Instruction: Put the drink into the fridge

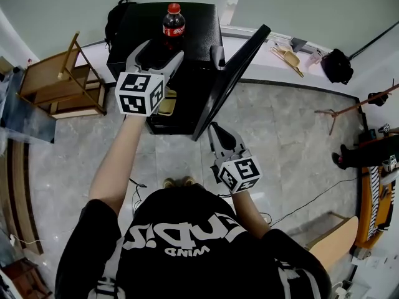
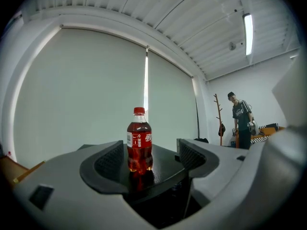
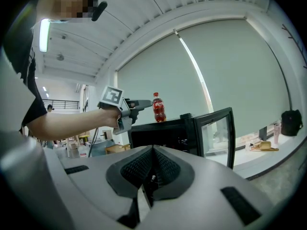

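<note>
My left gripper (image 1: 163, 47) has its jaws wide apart and holds nothing. The cola bottle (image 1: 174, 20) stands upright just ahead of them on top of the black fridge (image 1: 193, 73), upper centre of the head view, not touched. The fridge top around the bottle is bare.

My right gripper (image 1: 215, 131) is at frame centre, low, with jaws together and empty, close to the edge of the fridge door (image 1: 234, 73). The door is swung open toward the right. A wooden rack (image 1: 62, 80) stands at left beside the fridge, with a black backpack (image 1: 117, 14) behind. Grey tile floor (image 1: 280, 142) lies open at right.
</note>
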The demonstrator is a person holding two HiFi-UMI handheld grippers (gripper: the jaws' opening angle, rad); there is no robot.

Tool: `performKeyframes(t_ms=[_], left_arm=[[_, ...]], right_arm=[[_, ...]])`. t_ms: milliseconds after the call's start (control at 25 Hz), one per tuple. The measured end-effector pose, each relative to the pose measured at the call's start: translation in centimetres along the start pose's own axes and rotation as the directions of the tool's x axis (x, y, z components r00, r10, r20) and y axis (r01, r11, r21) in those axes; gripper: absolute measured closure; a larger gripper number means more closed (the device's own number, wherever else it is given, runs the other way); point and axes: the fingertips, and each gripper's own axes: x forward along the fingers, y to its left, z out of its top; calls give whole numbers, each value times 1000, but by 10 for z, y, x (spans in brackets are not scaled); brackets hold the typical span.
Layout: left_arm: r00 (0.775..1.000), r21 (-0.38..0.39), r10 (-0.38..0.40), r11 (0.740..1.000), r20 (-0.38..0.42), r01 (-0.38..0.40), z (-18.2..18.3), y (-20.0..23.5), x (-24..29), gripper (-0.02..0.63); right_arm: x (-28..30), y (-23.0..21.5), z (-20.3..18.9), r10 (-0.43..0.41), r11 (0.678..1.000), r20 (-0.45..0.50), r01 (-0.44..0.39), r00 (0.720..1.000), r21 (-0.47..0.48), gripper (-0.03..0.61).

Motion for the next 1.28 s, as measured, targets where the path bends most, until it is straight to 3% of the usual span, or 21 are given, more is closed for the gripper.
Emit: performKeyframes(t_ms=[600, 960, 1280], left_arm=[[998, 30, 37, 999, -41, -36, -1, 30, 76, 258], [998, 30, 12, 999, -64, -10, -11, 30, 92, 261], [998, 4, 17, 1000, -59, -16, -8, 31, 92, 301]], right_arm=[[3, -23, -6, -49, 998, -12, 49, 999, 29, 557], [0, -31, -9, -69, 997, -14, 70, 997, 36, 557], [-3, -30, -10, -78, 996, -17, 78, 997, 42, 557]])
